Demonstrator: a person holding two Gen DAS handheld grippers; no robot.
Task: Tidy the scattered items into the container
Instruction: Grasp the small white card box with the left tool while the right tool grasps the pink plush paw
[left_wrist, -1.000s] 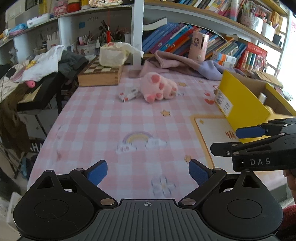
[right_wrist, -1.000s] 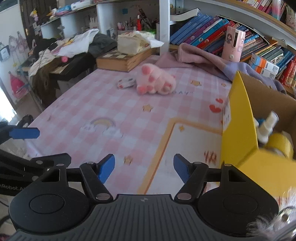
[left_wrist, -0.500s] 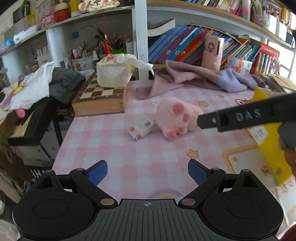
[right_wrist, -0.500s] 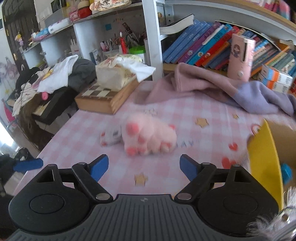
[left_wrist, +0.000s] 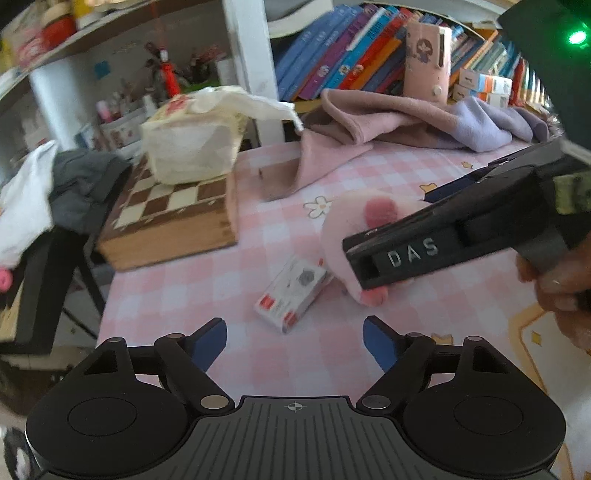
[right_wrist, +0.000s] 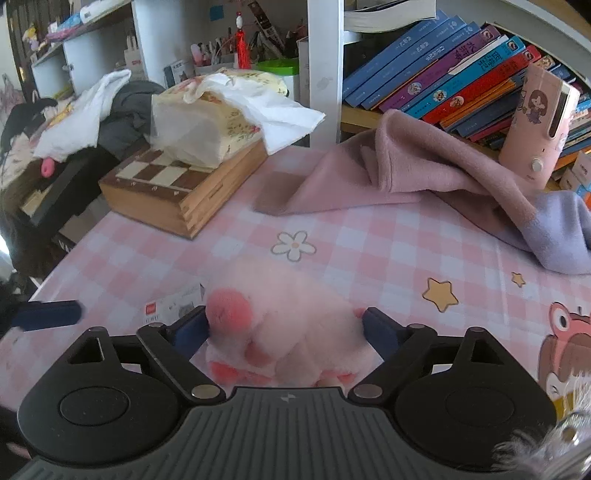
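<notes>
A pink plush paw (right_wrist: 291, 325) lies on the pink checked tablecloth (right_wrist: 369, 251). My right gripper (right_wrist: 282, 330) is open, its blue fingers on either side of the paw, touching or nearly touching it. In the left wrist view the right gripper crosses over the paw (left_wrist: 354, 221). A small white and red box (left_wrist: 291, 291) lies just left of the paw; it also shows in the right wrist view (right_wrist: 173, 304). My left gripper (left_wrist: 295, 343) is open and empty, just short of the box. The container is out of view.
A wooden chess box (right_wrist: 184, 188) with a tissue pack (right_wrist: 210, 118) on it stands at the back left. A pink and lilac cloth (right_wrist: 443, 184) lies at the back right below the bookshelf (right_wrist: 443, 81). Clothes hang off the table's left edge.
Both grippers have moved forward across the table, away from the yellow box. The right gripper has come down around the plush paw. The left gripper has come close to the small box.
</notes>
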